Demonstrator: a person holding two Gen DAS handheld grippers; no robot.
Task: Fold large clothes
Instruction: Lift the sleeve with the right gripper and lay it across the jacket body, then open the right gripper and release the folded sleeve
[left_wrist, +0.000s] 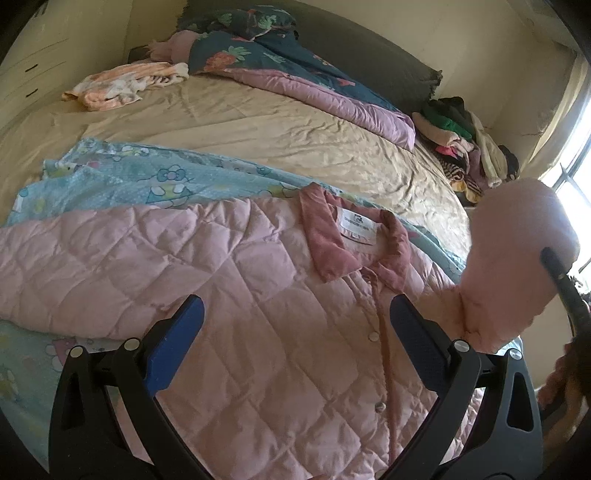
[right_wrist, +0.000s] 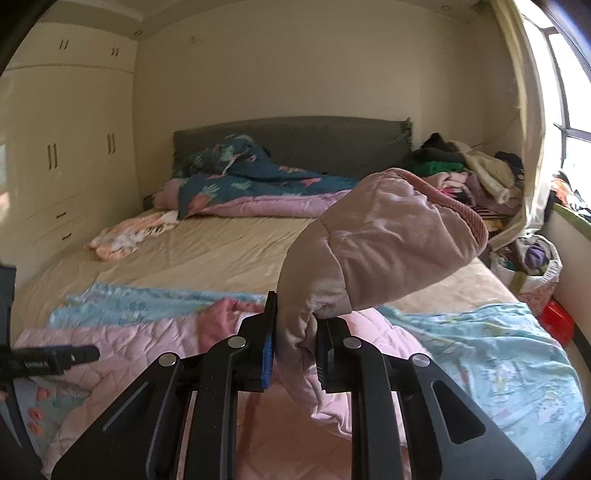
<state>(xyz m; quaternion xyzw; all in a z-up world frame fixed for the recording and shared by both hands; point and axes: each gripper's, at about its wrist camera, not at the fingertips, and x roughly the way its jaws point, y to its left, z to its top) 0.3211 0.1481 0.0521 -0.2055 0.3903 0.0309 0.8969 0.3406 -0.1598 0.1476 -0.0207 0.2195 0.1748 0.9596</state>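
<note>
Pink jacket sleeve (right_wrist: 369, 236) between right jaws.

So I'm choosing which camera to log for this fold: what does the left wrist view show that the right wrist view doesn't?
Only the left wrist view shows the pink quilted jacket's collar label and front snaps, framed by the open left hand-held gripper. Only the right wrist view shows the right hand-held gripper shut on the sleeve, plus the wardrobe and red box. Both show the jacket, raised sleeve, blue cartoon sheet and clothes pile.
</note>
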